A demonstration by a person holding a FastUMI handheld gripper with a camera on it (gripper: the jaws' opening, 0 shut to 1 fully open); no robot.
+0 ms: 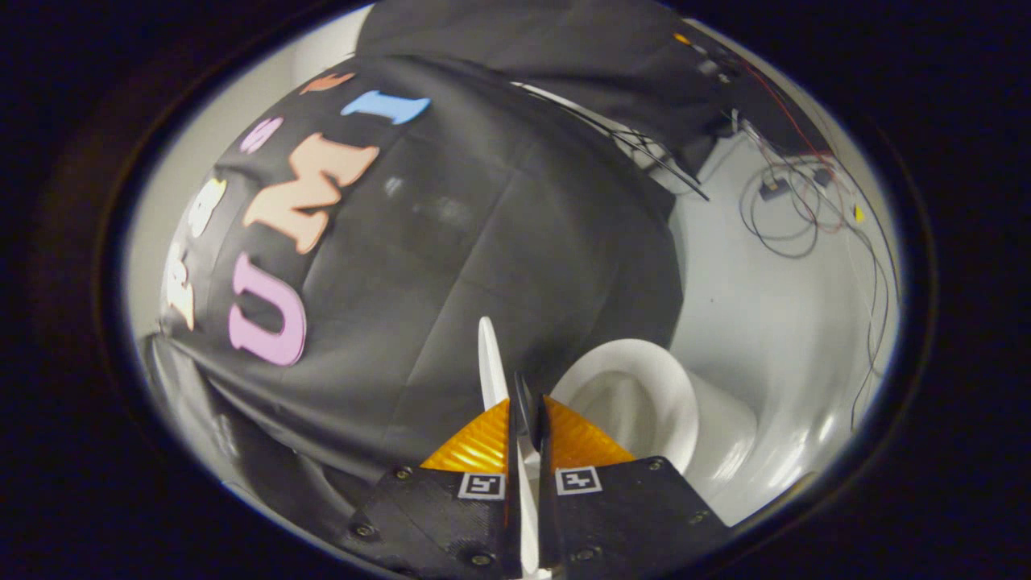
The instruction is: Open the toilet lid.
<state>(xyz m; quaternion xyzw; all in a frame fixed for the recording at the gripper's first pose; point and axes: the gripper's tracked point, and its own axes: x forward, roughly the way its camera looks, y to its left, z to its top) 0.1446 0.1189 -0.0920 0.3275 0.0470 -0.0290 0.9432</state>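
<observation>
Your gripper [527, 419]: fingers clamped together on the thin white plastic toilet lid [488, 362], whose edge runs between them and rises just ahead of the tips. One lid, seen edge-on. One white ceramic toilet bowl [644, 395], open, just right of the fingers. Beyond it, several loose thin cables [793, 217] on the pale floor [749, 322].
</observation>
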